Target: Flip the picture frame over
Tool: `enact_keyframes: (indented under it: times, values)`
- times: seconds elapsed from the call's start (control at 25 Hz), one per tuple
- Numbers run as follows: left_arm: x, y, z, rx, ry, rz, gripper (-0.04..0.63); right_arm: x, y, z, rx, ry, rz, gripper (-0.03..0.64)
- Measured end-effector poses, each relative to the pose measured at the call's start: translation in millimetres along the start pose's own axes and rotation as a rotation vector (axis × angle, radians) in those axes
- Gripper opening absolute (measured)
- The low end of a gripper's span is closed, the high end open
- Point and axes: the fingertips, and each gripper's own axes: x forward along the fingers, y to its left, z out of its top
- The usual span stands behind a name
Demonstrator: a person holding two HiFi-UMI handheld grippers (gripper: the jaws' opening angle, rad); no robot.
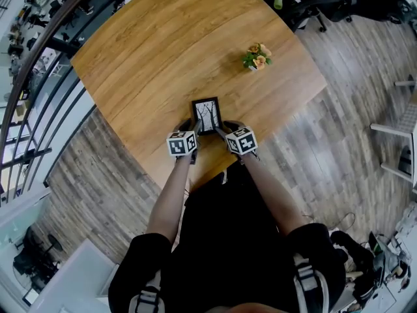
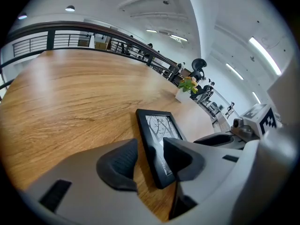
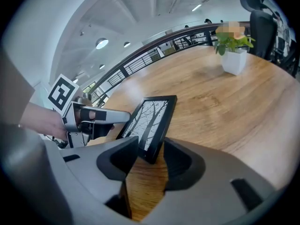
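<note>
The picture frame [image 1: 206, 115] lies flat on the wooden surface [image 1: 156, 51], close to the edge nearest the person, with its black-and-white tree print facing up. The left claw [image 2: 149, 159] sits at the frame's near left corner and the right claw [image 3: 147, 159] at its near right corner, both angled down at it. Each is released: a corner of the frame stands between the jaws, but there is a gap beside it and no pad presses on it. To my eye this fits two stages alike. Either the claws are set to take a frame that is to go print-down, or they are letting go of one now laid print-up. So I can't say how far along the flip is. If a grip is wanted, the edge is thin and low on the surface, so the jaws would have to meet it squarely. A small potted plant [image 1: 257, 56] stands well apart.
</note>
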Motion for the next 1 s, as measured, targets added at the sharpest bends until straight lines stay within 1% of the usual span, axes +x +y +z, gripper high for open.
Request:
enact_keyframes:
  times: [0.28,0.4,0.56,0.84,0.92,1.0]
  values:
    - [-19,-9,5,0.041,-0.031,-0.016,0.172,-14,4,8,-0.057,-0.037,-0.006,0.18]
    - [-27,-13,7,0.044,-0.05,-0.048,0.172,-18,10,12,-0.088,-0.058,-0.016,0.164]
    - [-36,-18,8,0.054,-0.072,-0.074,0.172,-23,13,13,-0.087,-0.084,-0.027,0.149]
    - [-52,-24,5,0.079,-0.095,-0.087,0.17,-40,15,11,-0.08,-0.13,-0.051,0.105]
    - [-57,-24,5,0.089,-0.098,-0.088,0.168,-44,16,11,-0.078,-0.144,-0.062,0.083]
    - [-62,-25,4,0.099,-0.103,-0.09,0.149,-49,16,12,-0.08,-0.162,-0.073,0.053]
